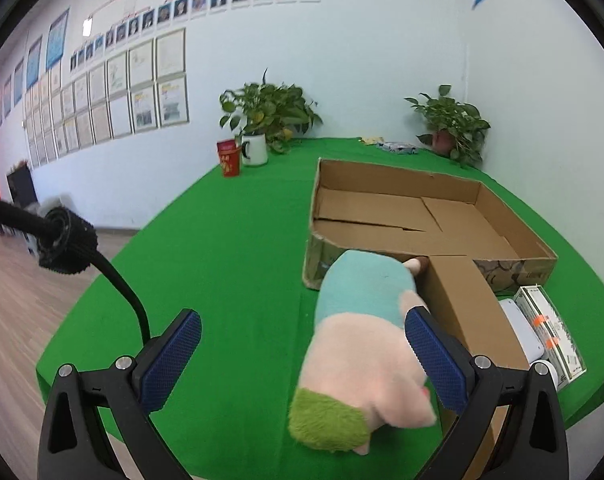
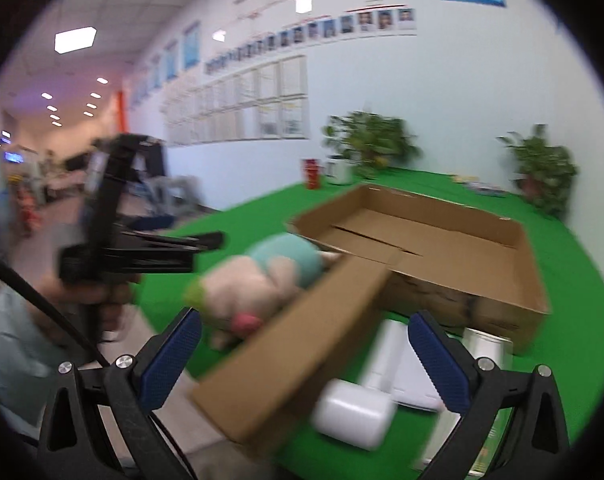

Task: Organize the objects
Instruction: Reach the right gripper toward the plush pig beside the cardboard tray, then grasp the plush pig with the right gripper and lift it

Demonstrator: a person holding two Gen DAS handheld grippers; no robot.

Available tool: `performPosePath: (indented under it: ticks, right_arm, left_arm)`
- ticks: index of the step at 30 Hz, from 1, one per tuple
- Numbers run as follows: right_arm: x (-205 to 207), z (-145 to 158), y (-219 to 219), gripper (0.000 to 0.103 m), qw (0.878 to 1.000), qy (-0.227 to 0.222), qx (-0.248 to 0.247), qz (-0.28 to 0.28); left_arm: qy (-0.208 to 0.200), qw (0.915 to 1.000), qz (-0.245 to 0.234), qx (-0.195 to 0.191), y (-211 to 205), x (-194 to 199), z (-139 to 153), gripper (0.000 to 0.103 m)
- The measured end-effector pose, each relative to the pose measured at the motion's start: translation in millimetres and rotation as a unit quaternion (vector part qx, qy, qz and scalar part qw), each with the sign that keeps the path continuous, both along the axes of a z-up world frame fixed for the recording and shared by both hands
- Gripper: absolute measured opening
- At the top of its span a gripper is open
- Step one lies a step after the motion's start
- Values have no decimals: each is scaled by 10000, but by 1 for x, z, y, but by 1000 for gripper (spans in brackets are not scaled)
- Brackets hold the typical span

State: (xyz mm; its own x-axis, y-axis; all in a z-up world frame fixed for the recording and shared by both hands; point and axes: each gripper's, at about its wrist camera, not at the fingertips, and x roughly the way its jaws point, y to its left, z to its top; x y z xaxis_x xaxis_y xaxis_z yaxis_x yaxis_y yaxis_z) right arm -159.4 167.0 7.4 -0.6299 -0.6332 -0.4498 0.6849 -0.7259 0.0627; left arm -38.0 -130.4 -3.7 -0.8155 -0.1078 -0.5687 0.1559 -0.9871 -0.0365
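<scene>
We've got both grippers' fingers [image 1: 434, 356] wide open, empty. Pink-and-teal plush pig [image 1: 362, 344] lies against the shallow brown cardboard box [image 1: 514, 216], its folded-out flap [image 2: 302, 344] blocking the white cylinder [image 2: 352, 418] on the green counter [image 1: 229, 264].

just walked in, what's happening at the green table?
A person holds a gripper in each hand, tidying items toward the empty cardboard box. The left gripper is open around the plush toy, not clamped. The right gripper is open over a white roll and the box flap. Nothing is held.
</scene>
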Motion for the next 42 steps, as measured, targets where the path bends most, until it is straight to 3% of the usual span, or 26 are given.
performPosePath:
  ticks: [3, 7, 10, 13, 15, 18, 24, 27, 30, 34, 37, 39, 42]
  right_arm:
    - [-8, -7, -19, 103, 9998, -159, -17, 74]
    - [-24, -28, -34, 103, 9942, 57, 848, -655]
    - [-31, -36, -31, 103, 9887, 184, 1222, -850]
    - [-31, -28, -25, 103, 9897, 323, 1140, -798]
    - [-30, -21, -28, 103, 9896, 424, 1126, -792]
    - [-37, -15, -39, 103, 9912, 475, 1065, -623]
    - [-50, -7, -65, 103, 9983, 186, 531, -175]
    - [-58, -11, -80, 103, 9993, -211, 319, 62]
    - [-70, -22, -97, 103, 9955, -882, 179, 291]
    - [-84, -36, -119, 103, 9837, -1671, 147, 642]
    - [-95, -47, -130, 103, 9716, -2277, 265, 589]
    - [-102, -55, -135, 103, 9627, -2638, 325, 515]
    - [-106, -58, -143, 103, 9592, -2735, 628, 340]
  left_arm:
    - [-460, 9973, -126, 550, -15, -7, -18, 103]
    - [-813, 9883, -537, 1177, -16, -19, -46, 102]
    - [-1027, 9826, -783, 1336, -11, -29, -62, 102]
    - [-1266, 9722, -941, 1729, -14, -41, -78, 98]
    - [-1322, 9641, -1119, 2012, -14, -45, -85, 87]
    - [-1287, 9674, -1172, 1840, -12, -43, -86, 78]
    - [-1289, 9653, -1033, 2024, -22, -29, -86, 72]
    - [-1393, 9600, -1002, 2213, -31, -10, -83, 71]
    - [-1434, 9583, -951, 2280, -37, 7, -81, 70]
    - [-1473, 9511, -852, 2579, -45, 19, -86, 70]
    - [-1478, 9439, -826, 2835, -53, 20, -90, 69]
    - [-1478, 9444, -843, 2813, -53, 19, -90, 69]
    - [-1489, 9502, -872, 2596, -46, 17, -87, 69]
